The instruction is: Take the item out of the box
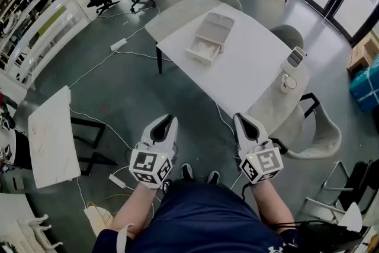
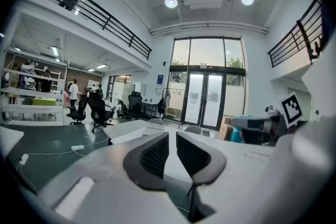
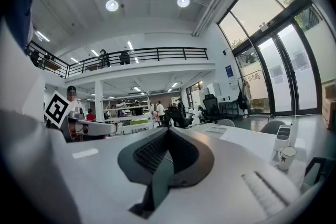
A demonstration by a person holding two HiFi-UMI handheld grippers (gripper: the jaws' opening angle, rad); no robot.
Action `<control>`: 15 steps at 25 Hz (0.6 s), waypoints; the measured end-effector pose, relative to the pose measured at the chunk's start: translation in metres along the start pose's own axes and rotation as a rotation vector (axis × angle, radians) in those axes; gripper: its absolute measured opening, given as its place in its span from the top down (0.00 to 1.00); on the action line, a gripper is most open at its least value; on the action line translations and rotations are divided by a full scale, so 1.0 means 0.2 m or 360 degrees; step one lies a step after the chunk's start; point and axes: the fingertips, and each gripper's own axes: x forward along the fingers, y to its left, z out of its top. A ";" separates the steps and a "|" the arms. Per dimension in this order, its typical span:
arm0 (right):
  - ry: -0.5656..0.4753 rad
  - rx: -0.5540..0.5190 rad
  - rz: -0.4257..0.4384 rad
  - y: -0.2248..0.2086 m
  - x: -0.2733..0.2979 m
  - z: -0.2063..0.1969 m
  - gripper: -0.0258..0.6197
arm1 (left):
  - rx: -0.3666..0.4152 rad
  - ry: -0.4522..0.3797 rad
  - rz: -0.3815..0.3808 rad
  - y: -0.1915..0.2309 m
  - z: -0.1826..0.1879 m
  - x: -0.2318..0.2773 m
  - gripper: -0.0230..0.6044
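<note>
Jaws on your left gripper (image 1: 164, 122) stand narrowly apart and on your right gripper (image 1: 243, 121) pressed together, both empty, with the box (image 1: 210, 37) on the desk (image 1: 243, 77) at 12 o'clock, well apart, so treat approach and removal as outstanding.

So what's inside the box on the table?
The box lies open on the white table. Something pale fills its near end, too small to identify; whatever lies beneath that is covered.
</note>
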 end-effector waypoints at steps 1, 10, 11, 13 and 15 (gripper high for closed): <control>-0.0002 -0.0002 -0.0006 0.02 0.02 0.00 0.96 | 0.0001 -0.0002 -0.0007 0.03 0.01 0.00 0.89; -0.0008 -0.0042 -0.0151 0.13 0.22 0.04 0.96 | 0.0001 -0.0042 -0.0075 0.36 0.06 0.00 0.89; -0.0011 -0.0044 -0.0174 0.14 0.24 0.05 0.96 | -0.0004 -0.0044 -0.0079 0.40 0.06 0.00 0.89; -0.0020 -0.0052 -0.0216 0.15 0.28 0.06 0.96 | -0.0009 -0.0044 -0.0092 0.48 0.06 0.01 0.89; -0.0017 -0.0054 -0.0253 0.14 0.31 0.05 0.96 | -0.0015 -0.0038 -0.0102 0.53 0.05 0.02 0.89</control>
